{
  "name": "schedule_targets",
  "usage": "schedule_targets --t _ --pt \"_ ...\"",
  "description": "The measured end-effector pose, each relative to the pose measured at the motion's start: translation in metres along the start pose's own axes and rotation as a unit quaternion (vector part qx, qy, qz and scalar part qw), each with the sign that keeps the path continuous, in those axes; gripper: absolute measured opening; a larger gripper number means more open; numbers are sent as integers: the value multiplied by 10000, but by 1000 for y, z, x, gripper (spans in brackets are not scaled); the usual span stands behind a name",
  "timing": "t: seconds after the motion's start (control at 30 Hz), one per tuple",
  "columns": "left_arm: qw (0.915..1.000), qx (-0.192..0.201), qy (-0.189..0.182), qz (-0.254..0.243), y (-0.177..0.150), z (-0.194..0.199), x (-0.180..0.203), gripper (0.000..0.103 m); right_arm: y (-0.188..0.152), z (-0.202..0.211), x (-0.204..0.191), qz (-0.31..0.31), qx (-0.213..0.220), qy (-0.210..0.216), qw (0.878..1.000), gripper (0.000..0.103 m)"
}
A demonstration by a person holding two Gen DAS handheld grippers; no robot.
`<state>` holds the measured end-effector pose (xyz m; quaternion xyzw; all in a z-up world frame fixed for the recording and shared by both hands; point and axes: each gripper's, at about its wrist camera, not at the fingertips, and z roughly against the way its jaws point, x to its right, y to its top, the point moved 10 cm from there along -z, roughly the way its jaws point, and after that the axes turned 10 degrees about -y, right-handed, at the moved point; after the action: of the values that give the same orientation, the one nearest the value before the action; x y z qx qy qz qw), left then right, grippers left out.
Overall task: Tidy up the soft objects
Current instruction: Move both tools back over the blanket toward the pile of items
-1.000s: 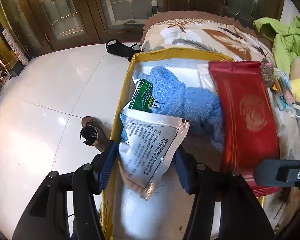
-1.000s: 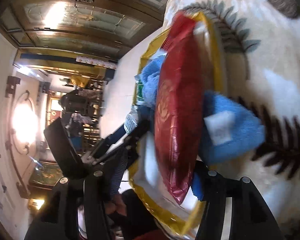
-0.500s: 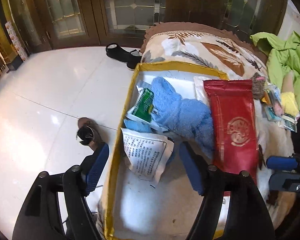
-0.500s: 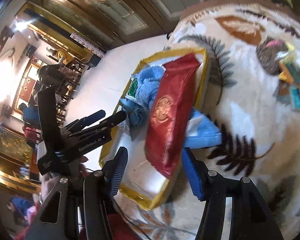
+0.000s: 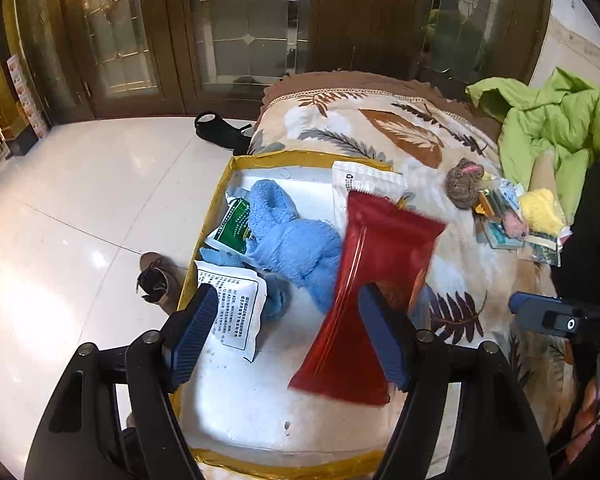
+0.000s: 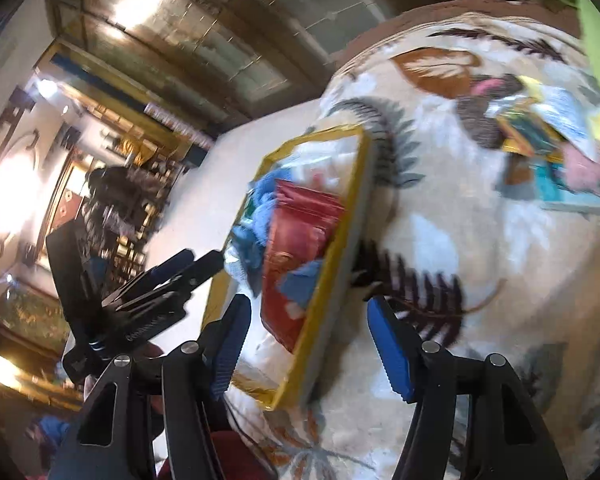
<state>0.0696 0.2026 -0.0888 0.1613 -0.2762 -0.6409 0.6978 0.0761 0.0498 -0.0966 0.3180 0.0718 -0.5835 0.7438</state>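
Both grippers have backed away from the shallow yellow-rimmed white tray (image 5: pixel 214 216) since the earlier frames, and each now holds nothing. Left gripper (image 5: pixel 284 334), lower centre of the left wrist view: fingers spread wide, empty, above the near end of the tray. Right gripper (image 6: pixel 310 344), lower centre of the right wrist view: fingers likewise spread, empty, straddling the tray's near corner; this view is motion-blurred. Red foil packet (image 5: pixel 376 272) lies tilted across the right side of the tray, its upper end over the rim, its image smeared. Fluffy blue cloth (image 5: pixel 292 248) lies in the tray centre, touching the red packet. White printed sachet (image 5: pixel 234 306) lies at the tray's left edge, just beyond the left finger, partly over the blue cloth. Green-and-white sachet (image 5: pixel 234 228) sits above it, against the cloth. White wrapper (image 5: pixel 364 182) shows at the tray's far right corner, under the red packet. Tray rests on a leaf-patterned cream blanket (image 5: pixel 380 128). At right of frame, on the blanket: a brown knitted item (image 5: pixel 462 184), small packets (image 5: pixel 504 216), a yellow fluffy item (image 5: pixel 540 210). Green jacket (image 5: pixel 560 116) at upper right.
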Motion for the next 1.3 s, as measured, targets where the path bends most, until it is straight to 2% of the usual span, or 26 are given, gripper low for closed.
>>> schedule_targets --t 0.1,0.23,0.4,0.57,0.9,1.1,1.3 --pt "9999 5 -94 48 -3 3 4 73 3 10 -6 165 226 -28 9996 66" --pt "9998 22 -207 25 -7 6 14 73 -5 20 17 -3 220 -41 9997 67" --pt "9992 150 -217 -309 -9 8 49 73 -15 37 54 -67 401 -409 9983 67" --pt "9973 65 -298 -661 -11 -6 90 73 -17 62 90 -346 665 -608 9953 72" --pt "9938 -97 -420 -1021 -3 -35 152 73 -6 93 129 -415 1026 -1072 9881 75" --pt "9933 -158 -431 -1061 4 -49 165 73 1 96 140 -412 1097 -1182 9860 75" --pt "9925 -183 -288 -1175 8 -61 168 73 5 90 149 -499 1066 -1198 9858 75"
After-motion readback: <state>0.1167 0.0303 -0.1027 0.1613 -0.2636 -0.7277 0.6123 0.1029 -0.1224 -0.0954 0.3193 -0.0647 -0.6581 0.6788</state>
